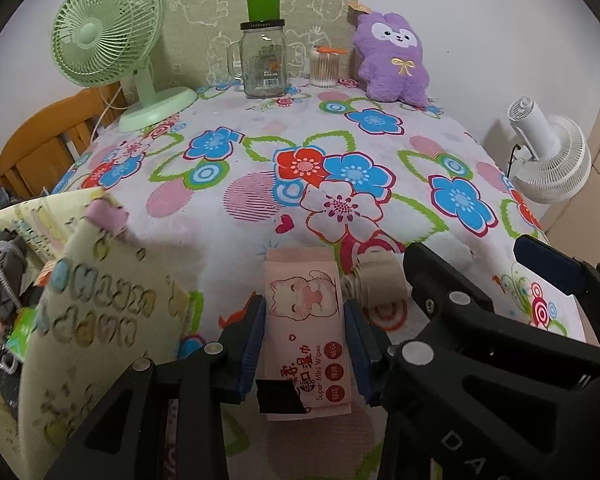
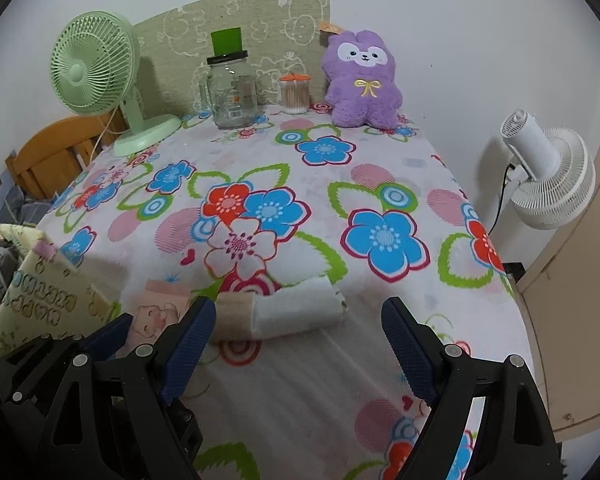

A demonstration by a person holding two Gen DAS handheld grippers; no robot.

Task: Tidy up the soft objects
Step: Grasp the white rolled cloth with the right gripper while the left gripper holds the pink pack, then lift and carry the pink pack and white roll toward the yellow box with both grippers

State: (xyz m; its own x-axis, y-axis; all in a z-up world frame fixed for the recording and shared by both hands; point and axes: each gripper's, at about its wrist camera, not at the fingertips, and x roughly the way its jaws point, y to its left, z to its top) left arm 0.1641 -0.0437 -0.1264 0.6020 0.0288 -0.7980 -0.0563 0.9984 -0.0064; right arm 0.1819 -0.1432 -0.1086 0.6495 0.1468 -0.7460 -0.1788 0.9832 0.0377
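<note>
A counter covered with a white cloth printed with blue, red and pink flowers [image 1: 260,208] fills both views. At its near left corner stands a cream fabric storage bag with pastel lettering [image 1: 100,300], its mouth open; inside it lie dark grey clothes and a cord, with a small green packet beside them. Along the far edge sit a pale green desk fan [image 1: 112,52], a purple plush animal with a white face and a gold bow [image 1: 392,56] leaning against the wall, a clear glass jar with a handle and a black lid [image 1: 262,60] that looks empty, and a small clear tub of cotton swabs with an orange lid [image 1: 327,66] packed full. A white circulator fan [image 1: 552,152] stands off the right side of the counter.

The left gripper [image 1: 304,340] has its blue-padded fingers [image 1: 252,340] clamped on both long sides of a flat pink pack of mini wet wipes with a cat drawing [image 1: 304,312], which sits at the near edge of the counter, just right of the bag.

A rolled beige and white sock bundle [image 2: 284,312] lies on the cloth just beside the wipes pack. The right gripper [image 2: 300,344] hovers near it with fingers [image 2: 408,348] spread wide, the left finger's tip close against the beige end of the roll, grasping nothing.
</note>
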